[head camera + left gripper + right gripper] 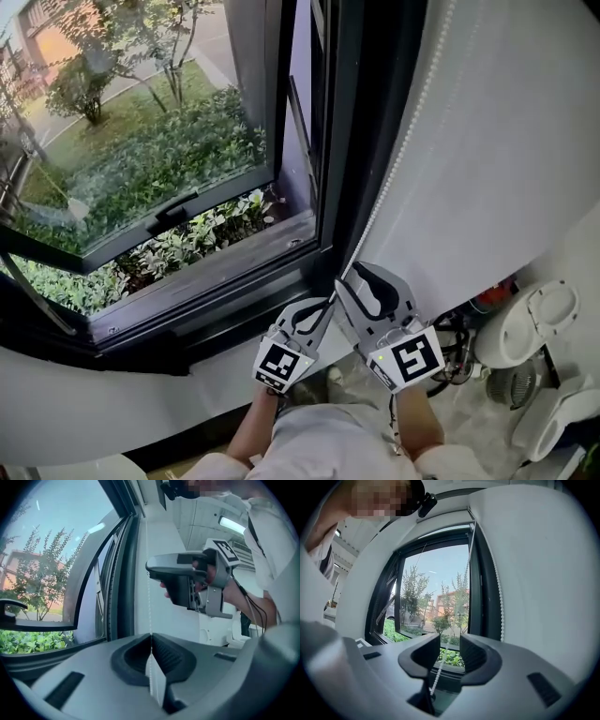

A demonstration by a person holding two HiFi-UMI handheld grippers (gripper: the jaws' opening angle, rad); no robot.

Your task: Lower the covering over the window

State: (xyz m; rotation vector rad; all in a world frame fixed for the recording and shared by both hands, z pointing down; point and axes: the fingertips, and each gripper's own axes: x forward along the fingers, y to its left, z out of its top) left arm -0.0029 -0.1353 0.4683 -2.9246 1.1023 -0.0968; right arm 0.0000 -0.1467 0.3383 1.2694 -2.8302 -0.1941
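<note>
A white bead chain [387,192] runs down beside the black window frame [352,141], along a white surface [506,150], to both grippers. My left gripper [322,307] is the lower one. In the left gripper view its jaws [151,641] are shut on the bead chain [149,597]. My right gripper [349,283] sits just above it. It is open, and the bead chain [438,667] passes loosely through the gap between its pads [450,651]. A second strand [500,602] hangs free along the white wall. No covering shows over the glass.
The window sash [173,214] stands swung outward over green shrubs, above a dark sill [216,272]. White fixtures and cables [525,328] lie on the floor at the lower right. The person's forearms are at the bottom edge.
</note>
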